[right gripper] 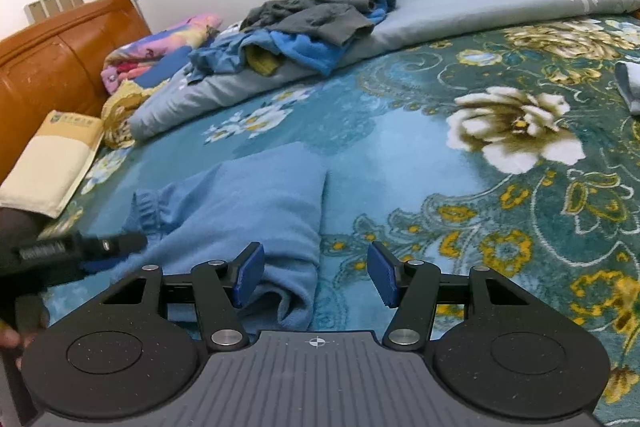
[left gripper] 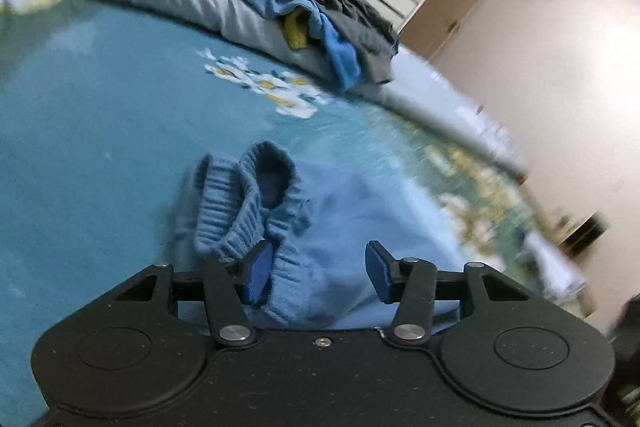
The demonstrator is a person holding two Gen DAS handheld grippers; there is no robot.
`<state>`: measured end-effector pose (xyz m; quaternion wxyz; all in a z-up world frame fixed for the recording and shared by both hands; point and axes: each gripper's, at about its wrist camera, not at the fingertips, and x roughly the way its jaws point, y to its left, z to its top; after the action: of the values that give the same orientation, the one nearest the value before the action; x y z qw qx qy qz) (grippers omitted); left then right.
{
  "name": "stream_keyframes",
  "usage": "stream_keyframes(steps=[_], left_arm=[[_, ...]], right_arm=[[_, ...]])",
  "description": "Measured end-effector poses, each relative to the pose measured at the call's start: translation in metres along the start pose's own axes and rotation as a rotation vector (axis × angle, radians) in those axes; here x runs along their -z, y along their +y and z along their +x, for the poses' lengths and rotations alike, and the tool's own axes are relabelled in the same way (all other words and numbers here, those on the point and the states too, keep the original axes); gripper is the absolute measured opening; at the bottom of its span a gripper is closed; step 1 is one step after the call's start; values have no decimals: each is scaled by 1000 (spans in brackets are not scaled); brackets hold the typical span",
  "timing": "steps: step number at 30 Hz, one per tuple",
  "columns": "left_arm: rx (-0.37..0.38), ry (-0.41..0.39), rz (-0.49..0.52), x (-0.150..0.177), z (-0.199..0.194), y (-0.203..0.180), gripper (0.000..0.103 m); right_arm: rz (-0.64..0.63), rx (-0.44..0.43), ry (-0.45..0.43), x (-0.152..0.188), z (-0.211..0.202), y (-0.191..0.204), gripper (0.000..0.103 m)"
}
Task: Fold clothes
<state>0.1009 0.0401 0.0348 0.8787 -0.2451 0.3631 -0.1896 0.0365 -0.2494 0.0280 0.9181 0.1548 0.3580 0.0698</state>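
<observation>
A light blue knit sweater lies folded on the floral teal bedspread. In the left wrist view its ribbed cuffs and hem bunch up right in front of my left gripper, which is open with the sweater between and under its fingers. My right gripper is open just above the sweater's near right edge; its left pad hangs over the cloth. The left gripper's body shows at the left edge of the right wrist view, over the sweater's gathered cuff.
A pile of unfolded clothes, grey, blue and yellow, lies on a folded grey quilt at the far side of the bed. Pillows and an orange headboard are at the left. A small grey garment lies at the right edge.
</observation>
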Motion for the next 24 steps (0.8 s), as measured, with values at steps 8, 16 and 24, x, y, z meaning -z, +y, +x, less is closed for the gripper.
stream_keyframes(steps=[8, 16, 24], left_arm=[[70, 14, -260, 0, 8, 31, 41], [93, -12, -357, -1, 6, 37, 1], [72, -76, -329, 4, -39, 55, 1]], right_arm=[[-157, 41, 1, -2, 5, 16, 54], [-307, 62, 19, -7, 20, 36, 36], [-364, 23, 70, 6, 21, 42, 15]])
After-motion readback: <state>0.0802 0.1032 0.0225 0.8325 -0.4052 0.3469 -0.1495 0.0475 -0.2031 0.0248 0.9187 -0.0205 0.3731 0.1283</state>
